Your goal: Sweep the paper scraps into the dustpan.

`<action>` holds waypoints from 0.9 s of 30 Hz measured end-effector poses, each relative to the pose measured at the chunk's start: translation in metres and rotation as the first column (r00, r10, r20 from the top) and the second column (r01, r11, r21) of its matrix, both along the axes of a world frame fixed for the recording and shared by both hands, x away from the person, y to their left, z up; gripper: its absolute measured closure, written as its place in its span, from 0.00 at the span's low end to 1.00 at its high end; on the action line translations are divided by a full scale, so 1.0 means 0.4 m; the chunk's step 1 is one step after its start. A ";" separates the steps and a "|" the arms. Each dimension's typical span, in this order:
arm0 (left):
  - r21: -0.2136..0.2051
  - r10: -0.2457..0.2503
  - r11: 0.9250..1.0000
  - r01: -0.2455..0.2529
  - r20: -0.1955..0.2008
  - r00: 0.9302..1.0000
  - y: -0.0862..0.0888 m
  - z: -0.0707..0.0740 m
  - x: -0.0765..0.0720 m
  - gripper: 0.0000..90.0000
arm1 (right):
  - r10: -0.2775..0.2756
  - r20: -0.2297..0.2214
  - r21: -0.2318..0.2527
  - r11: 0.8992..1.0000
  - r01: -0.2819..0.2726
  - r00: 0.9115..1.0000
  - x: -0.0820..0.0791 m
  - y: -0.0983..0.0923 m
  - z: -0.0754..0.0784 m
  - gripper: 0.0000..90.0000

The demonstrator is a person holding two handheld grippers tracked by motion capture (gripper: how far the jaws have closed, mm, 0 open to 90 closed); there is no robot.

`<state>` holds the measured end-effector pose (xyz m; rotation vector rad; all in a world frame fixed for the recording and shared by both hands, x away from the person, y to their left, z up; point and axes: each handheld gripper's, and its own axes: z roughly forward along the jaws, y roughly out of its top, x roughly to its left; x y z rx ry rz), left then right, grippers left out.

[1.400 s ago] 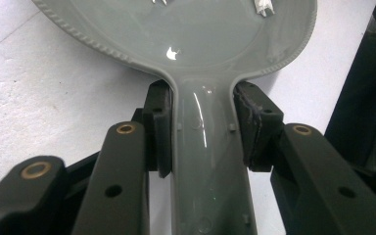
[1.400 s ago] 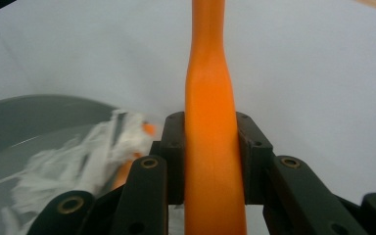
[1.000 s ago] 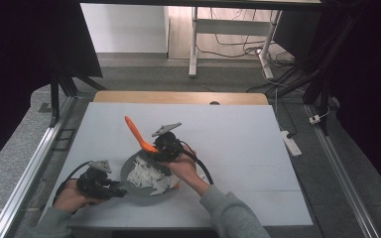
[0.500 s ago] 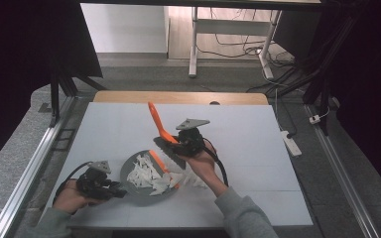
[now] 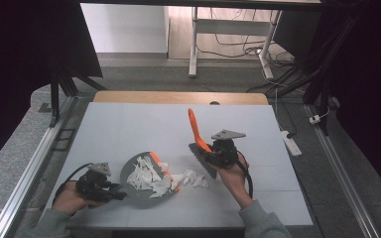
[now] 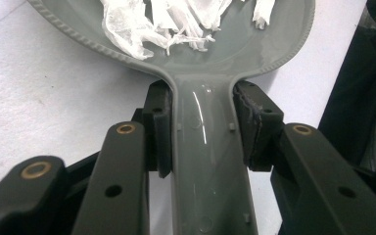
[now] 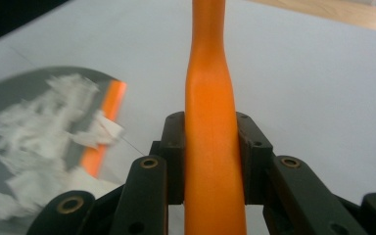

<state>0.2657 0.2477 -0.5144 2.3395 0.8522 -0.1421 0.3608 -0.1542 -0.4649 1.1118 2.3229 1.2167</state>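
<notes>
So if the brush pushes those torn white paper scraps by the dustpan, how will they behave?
The paper scraps look thin and crumpled, so probably very light and floppy: likely to scatter or lift. Some lie off the dustpan rim, so they may snag at its orange lip. Short, slow strokes with the brush seem safest.

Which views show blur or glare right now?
Right gripper view: the dustpan and paper scraps at left are smeared by motion blur, while the orange handle is sharp. Left gripper view: sharp, with a glare streak down the grey dustpan handle. High view: even light on the table, dark surroundings.
</notes>
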 end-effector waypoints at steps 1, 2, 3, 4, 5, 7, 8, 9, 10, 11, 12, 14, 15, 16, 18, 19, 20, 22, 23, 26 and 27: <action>0.000 -0.001 1.000 0.001 0.000 1.000 -0.001 0.000 -0.001 0.68 | -0.009 -0.008 0.005 1.000 0.009 1.000 -0.001 -0.009 -0.003 0.77; 0.001 -0.002 1.000 0.002 0.001 1.000 -0.001 0.000 -0.002 0.68 | -0.016 -0.012 0.002 1.000 0.016 1.000 -0.003 -0.017 -0.006 0.77; 0.001 -0.005 1.000 0.005 0.000 1.000 -0.002 0.000 -0.002 0.68 | -0.024 -0.014 -0.001 1.000 0.024 1.000 -0.005 -0.023 -0.008 0.77; 0.001 -0.006 1.000 0.006 0.000 1.000 -0.002 0.000 -0.002 0.68 | -0.030 -0.016 -0.002 1.000 0.030 0.999 -0.008 -0.029 -0.010 0.77; -0.001 -0.005 1.000 0.005 -0.001 1.000 -0.002 0.000 -0.002 0.68 | -0.034 -0.020 0.000 0.999 0.034 0.999 -0.010 -0.034 -0.012 0.77; 0.000 -0.006 1.000 0.006 -0.001 1.000 -0.003 0.000 -0.003 0.68 | -0.051 -0.029 -0.014 0.999 0.051 0.998 -0.012 -0.041 -0.019 0.77; 0.000 -0.008 1.000 0.008 0.000 1.000 -0.004 0.000 -0.004 0.68 | -0.056 -0.033 -0.019 0.998 0.055 0.998 -0.012 -0.044 -0.024 0.77; 0.000 -0.011 1.000 0.011 0.000 1.000 -0.006 0.000 -0.005 0.68 | -0.066 -0.042 -0.024 0.998 0.065 0.997 -0.011 -0.045 -0.029 0.77; 0.001 -0.012 1.000 0.012 0.001 1.000 -0.007 0.000 -0.006 0.68 | -0.068 -0.049 -0.030 0.997 0.067 0.996 -0.009 -0.046 -0.034 0.77; -0.001 -0.013 1.000 0.013 0.001 1.000 -0.009 0.000 -0.006 0.68 | -0.074 -0.053 -0.033 0.997 0.072 0.996 -0.008 -0.044 -0.038 0.77; -0.002 -0.013 1.000 0.013 0.001 1.000 -0.011 0.000 -0.007 0.68 | -0.072 -0.053 -0.033 0.997 0.070 0.996 -0.007 -0.042 -0.040 0.77; 0.001 -0.021 1.000 0.021 0.001 1.000 -0.015 0.000 -0.007 0.68 | -0.071 -0.054 -0.028 0.997 0.070 0.996 -0.008 -0.036 -0.038 0.77; 0.001 -0.024 1.000 0.024 0.002 1.000 -0.016 0.000 -0.008 0.68 | -0.067 -0.060 -0.022 0.998 0.066 0.996 -0.008 -0.030 -0.039 0.77; 0.002 -0.026 1.000 0.026 0.002 1.000 -0.017 0.001 -0.008 0.68 | -0.063 -0.064 -0.023 0.998 0.062 0.996 -0.009 -0.024 -0.040 0.77; 0.001 -0.021 1.000 0.021 0.002 1.000 -0.019 0.001 -0.008 0.68 | -0.052 -0.068 -0.027 0.998 0.050 0.996 -0.011 -0.010 -0.044 0.77; 0.001 -0.021 1.000 0.021 0.002 1.000 -0.019 0.001 -0.009 0.68 | -0.045 -0.069 -0.029 0.999 0.043 0.997 -0.013 -0.001 -0.045 0.77; 0.001 -0.020 1.000 0.020 0.002 1.000 -0.019 0.001 -0.009 0.68 | -0.039 -0.069 -0.034 0.999 0.037 0.997 -0.015 0.008 -0.045 0.77; 0.000 -0.019 1.000 0.019 0.003 1.000 -0.021 0.001 -0.009 0.68 | -0.025 -0.064 -0.044 0.999 0.023 0.998 -0.018 0.025 -0.047 0.78; 0.000 -0.018 1.000 0.018 0.003 1.000 -0.022 0.001 -0.010 0.68 | -0.023 -0.070 -0.043 0.999 0.020 0.997 -0.021 0.033 -0.047 0.77; 0.000 -0.019 1.000 0.019 0.003 1.000 -0.025 0.001 -0.010 0.68 | -0.011 -0.067 -0.052 0.999 0.008 0.998 -0.025 0.054 -0.050 0.77; 0.000 -0.018 1.000 0.018 0.004 1.000 -0.026 0.002 -0.010 0.68 | -0.007 -0.068 -0.053 0.999 0.003 0.998 -0.027 0.061 -0.050 0.77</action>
